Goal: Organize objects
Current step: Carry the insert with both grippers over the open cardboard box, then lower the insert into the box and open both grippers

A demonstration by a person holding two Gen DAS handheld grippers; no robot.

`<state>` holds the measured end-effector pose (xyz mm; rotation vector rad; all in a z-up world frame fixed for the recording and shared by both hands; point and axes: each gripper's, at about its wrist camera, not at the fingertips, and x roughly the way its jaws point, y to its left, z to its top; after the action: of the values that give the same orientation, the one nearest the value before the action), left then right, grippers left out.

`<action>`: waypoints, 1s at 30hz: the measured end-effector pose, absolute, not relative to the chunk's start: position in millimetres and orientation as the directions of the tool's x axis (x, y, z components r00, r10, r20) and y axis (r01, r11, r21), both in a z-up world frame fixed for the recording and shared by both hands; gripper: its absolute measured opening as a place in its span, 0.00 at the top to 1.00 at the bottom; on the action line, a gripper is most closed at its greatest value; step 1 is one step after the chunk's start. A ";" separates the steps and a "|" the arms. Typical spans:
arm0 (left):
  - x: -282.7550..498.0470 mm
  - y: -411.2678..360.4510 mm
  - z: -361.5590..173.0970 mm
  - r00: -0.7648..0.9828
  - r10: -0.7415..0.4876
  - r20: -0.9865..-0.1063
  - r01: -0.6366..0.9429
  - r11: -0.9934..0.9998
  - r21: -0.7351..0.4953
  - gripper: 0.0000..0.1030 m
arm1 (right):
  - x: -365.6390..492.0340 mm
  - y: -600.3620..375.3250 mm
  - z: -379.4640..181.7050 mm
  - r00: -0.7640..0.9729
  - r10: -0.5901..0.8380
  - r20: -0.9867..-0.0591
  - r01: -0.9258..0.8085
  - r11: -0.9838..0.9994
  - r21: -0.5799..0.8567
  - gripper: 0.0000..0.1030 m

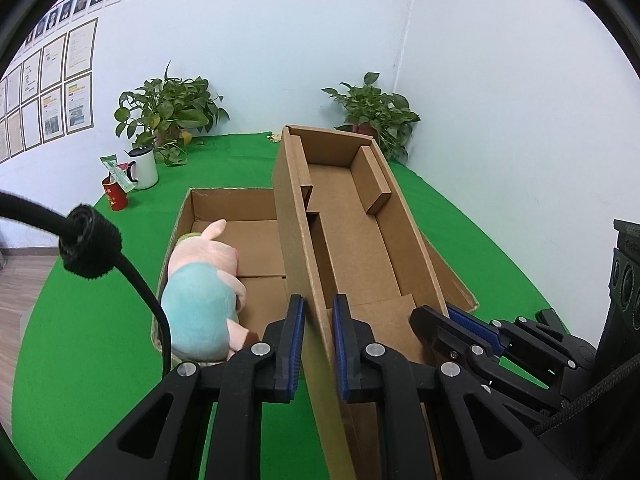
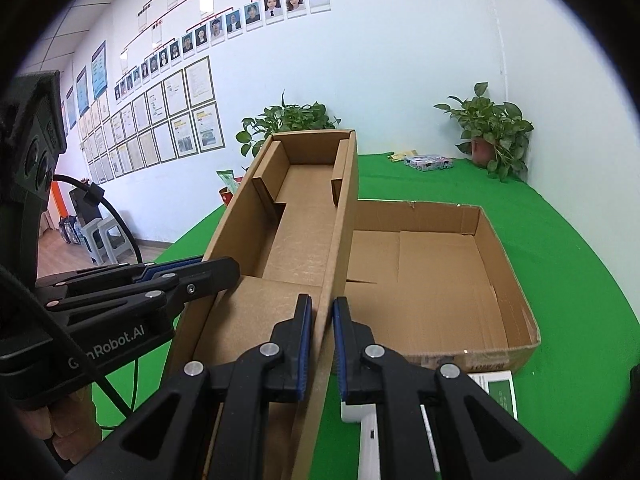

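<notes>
Green cloth [image 1: 100, 320] underneath, plush pig [image 1: 204, 292] in base box [image 2: 500, 288]. Left gripper [image 1: 318, 344] and right gripper [image 2: 320, 340] pinching opposite lid [image 2: 304, 216] walls narrow. Best kept level, lowered squarely over base.

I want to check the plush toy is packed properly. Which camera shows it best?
The left wrist view: the plush toy lies in plain sight inside the lower box, against its left wall. In the right wrist view the raised lid hides that side of the box, so the toy does not show.
</notes>
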<state>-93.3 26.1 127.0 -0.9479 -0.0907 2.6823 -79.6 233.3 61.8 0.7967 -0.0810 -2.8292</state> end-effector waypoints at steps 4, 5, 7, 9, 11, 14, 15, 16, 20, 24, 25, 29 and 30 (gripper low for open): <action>-124.5 20.6 131.5 -0.737 0.292 -0.610 -0.253 -0.955 -0.152 0.90 | -100.0 230.1 65.1 -0.834 -0.200 -0.515 0.173 -0.980 0.100 0.90; -130.4 19.3 131.8 -0.735 0.293 -0.611 -0.255 -0.955 -0.151 0.90 | -103.1 230.5 66.1 -0.834 -0.199 -0.514 0.173 -0.980 0.098 0.90; -145.9 17.7 134.6 -0.735 0.291 -0.612 -0.259 -0.955 -0.143 0.90 | -111.5 230.7 68.3 -0.834 -0.199 -0.514 0.172 -0.980 0.100 0.90; -159.7 17.2 136.9 -0.737 0.281 -0.615 -0.256 -0.958 -0.131 0.90 | -120.9 231.8 69.4 -0.832 -0.203 -0.516 0.174 -0.979 0.104 0.90; -172.7 16.3 136.4 -0.735 0.269 -0.622 -0.249 -0.961 -0.121 0.90 | -129.4 232.9 69.7 -0.828 -0.209 -0.520 0.176 -0.978 0.112 0.90; -199.2 14.2 133.5 -0.727 0.258 -0.637 -0.237 -0.964 -0.121 0.91 | -144.7 232.9 68.0 -0.825 -0.210 -0.525 0.177 -0.978 0.113 0.90; -207.2 13.4 131.8 -0.723 0.256 -0.642 -0.232 -0.965 -0.123 0.91 | -149.9 232.9 67.0 -0.823 -0.212 -0.528 0.179 -0.977 0.113 0.90; -216.6 12.3 129.5 -0.719 0.252 -0.647 -0.226 -0.966 -0.125 0.91 | -156.5 233.1 65.5 -0.818 -0.217 -0.533 0.181 -0.976 0.119 0.90; -248.0 9.6 119.4 -0.713 0.228 -0.663 -0.201 -0.972 -0.117 0.91 | -179.5 236.1 58.2 -0.796 -0.248 -0.552 0.194 -0.969 0.156 0.90; -279.7 8.1 102.3 -0.701 0.201 -0.684 -0.178 -0.978 -0.105 0.91 | -202.8 237.5 47.9 -0.774 -0.265 -0.575 0.190 -0.963 0.189 0.90; -288.5 7.6 95.8 -0.696 0.193 -0.692 -0.173 -0.980 -0.100 0.91 | -207.8 236.4 45.1 -0.771 -0.265 -0.580 0.189 -0.964 0.189 0.90; -316.0 7.0 72.8 -0.676 0.167 -0.718 -0.161 -0.984 -0.078 0.92 | -226.4 234.6 30.2 -0.749 -0.271 -0.605 0.192 -0.962 0.193 0.90; -322.3 6.9 66.1 -0.669 0.161 -0.726 -0.157 -0.985 -0.073 0.92 | -229.9 233.7 25.8 -0.744 -0.272 -0.611 0.194 -0.962 0.192 0.90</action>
<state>-322.3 6.9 66.1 -1.1840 -0.0069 2.7212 -229.9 233.7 25.8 0.9775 -0.1684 -2.7151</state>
